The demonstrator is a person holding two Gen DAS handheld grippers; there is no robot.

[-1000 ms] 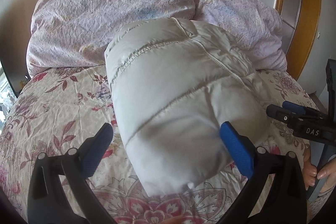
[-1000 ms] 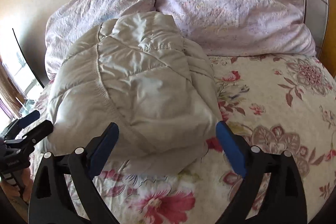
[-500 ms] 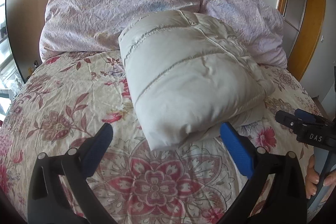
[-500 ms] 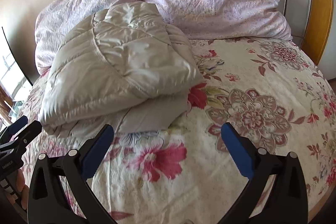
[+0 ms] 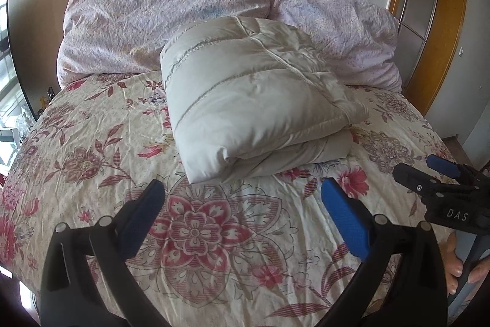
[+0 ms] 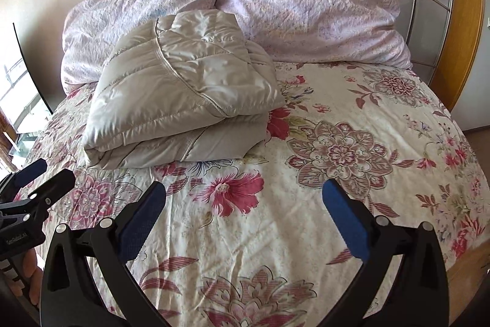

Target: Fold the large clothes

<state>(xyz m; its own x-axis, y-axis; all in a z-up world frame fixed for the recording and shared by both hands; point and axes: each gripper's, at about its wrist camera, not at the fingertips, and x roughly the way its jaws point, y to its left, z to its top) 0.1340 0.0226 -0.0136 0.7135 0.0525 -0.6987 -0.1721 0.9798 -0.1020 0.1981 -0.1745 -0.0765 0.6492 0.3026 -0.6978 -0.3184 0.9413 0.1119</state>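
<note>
Lying folded on the floral bed (image 5: 92,161), the puffy cream quilted jacket (image 5: 254,100) looks finished; left gripper (image 5: 242,213) and right gripper (image 6: 245,213) jaws spread, empty.

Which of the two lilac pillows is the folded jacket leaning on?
The left pillow by the window: the folded jacket overlaps its lower right corner. The right pillow, toward the wooden frame, has more showing.

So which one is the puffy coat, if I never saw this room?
Find the bed with the flowery cover. At its far end lie two pale purple pillows, and just in front of them sits the puffy coat, folded into a thick bundle. It is the only plain, shiny cream thing there, with stitched lines instead of flowers.
</note>
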